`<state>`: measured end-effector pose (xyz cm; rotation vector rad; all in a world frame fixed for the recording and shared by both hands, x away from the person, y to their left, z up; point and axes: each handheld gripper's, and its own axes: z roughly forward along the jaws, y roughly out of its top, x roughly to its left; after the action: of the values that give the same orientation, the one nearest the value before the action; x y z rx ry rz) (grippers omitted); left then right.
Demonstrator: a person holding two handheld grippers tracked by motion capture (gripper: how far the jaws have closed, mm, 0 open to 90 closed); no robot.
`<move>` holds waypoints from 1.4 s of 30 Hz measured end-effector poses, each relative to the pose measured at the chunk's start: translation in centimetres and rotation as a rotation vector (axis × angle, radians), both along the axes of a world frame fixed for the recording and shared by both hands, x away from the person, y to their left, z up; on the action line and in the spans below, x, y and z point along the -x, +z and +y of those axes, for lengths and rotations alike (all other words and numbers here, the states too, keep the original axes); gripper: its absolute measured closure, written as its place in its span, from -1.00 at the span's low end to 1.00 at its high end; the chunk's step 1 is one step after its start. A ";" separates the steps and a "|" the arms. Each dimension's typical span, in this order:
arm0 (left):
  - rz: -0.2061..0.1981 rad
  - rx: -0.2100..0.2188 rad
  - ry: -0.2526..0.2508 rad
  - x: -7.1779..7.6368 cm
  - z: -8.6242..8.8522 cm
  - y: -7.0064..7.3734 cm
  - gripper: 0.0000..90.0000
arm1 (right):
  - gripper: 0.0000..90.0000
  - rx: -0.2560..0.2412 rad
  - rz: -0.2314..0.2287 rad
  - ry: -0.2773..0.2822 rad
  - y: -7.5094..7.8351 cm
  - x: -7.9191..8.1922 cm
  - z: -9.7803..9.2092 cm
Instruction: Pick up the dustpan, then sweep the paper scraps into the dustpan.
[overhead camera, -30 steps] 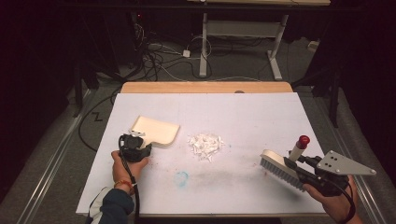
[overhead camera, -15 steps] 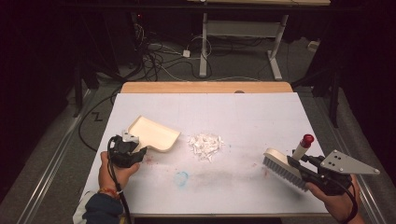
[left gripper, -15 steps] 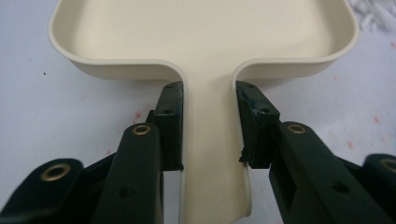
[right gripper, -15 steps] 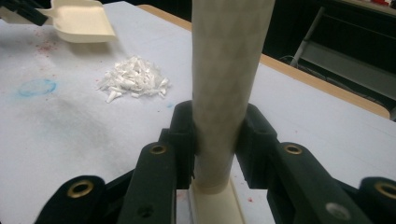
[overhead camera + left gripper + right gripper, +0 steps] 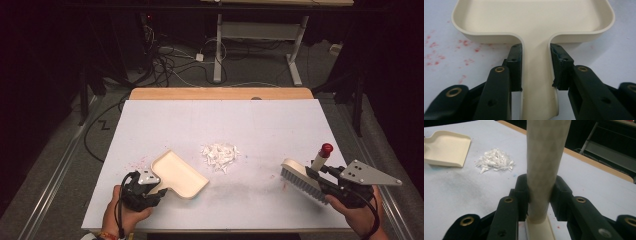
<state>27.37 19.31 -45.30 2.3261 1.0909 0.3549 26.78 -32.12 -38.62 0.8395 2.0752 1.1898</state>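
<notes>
Dustpan (image 5: 179, 175) has slid back toward me, pinched in my left claw (image 5: 535, 66); my right claw (image 5: 541, 195) grips the brush (image 5: 301, 178), paper scraps (image 5: 220, 155) unswept.

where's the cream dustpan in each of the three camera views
High view: dustpan lower left of the table, handle in the left claw.
Left gripper view: dustpan across the top, handle between the jaws.
Right gripper view: dustpan upper left.
Shared landmark: white scrap pile beside its open edge.
</notes>
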 end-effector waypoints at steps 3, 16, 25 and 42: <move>0.002 0.001 -0.020 0.3 -0.5 -0.1 0.41 | 0.58 0.003 0.003 0.007 -0.2 -0.1 0.2; 0.007 -0.003 -0.046 0.1 -1.1 -0.5 0.41 | 0.58 -0.008 0.005 -0.009 -0.3 -1.0 0.1; 0.008 -0.017 -0.055 0.2 -1.5 -1.2 0.41 | 0.59 -0.044 0.001 -0.024 0.0 -2.4 -0.2; 0.019 -0.014 -0.049 0.1 -1.7 -1.5 0.41 | 0.59 -0.100 -0.043 -0.099 0.7 -7.9 1.6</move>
<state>27.26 17.62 -46.81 2.3688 1.0409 0.3239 34.70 -30.55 -37.96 0.9433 1.9297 1.2552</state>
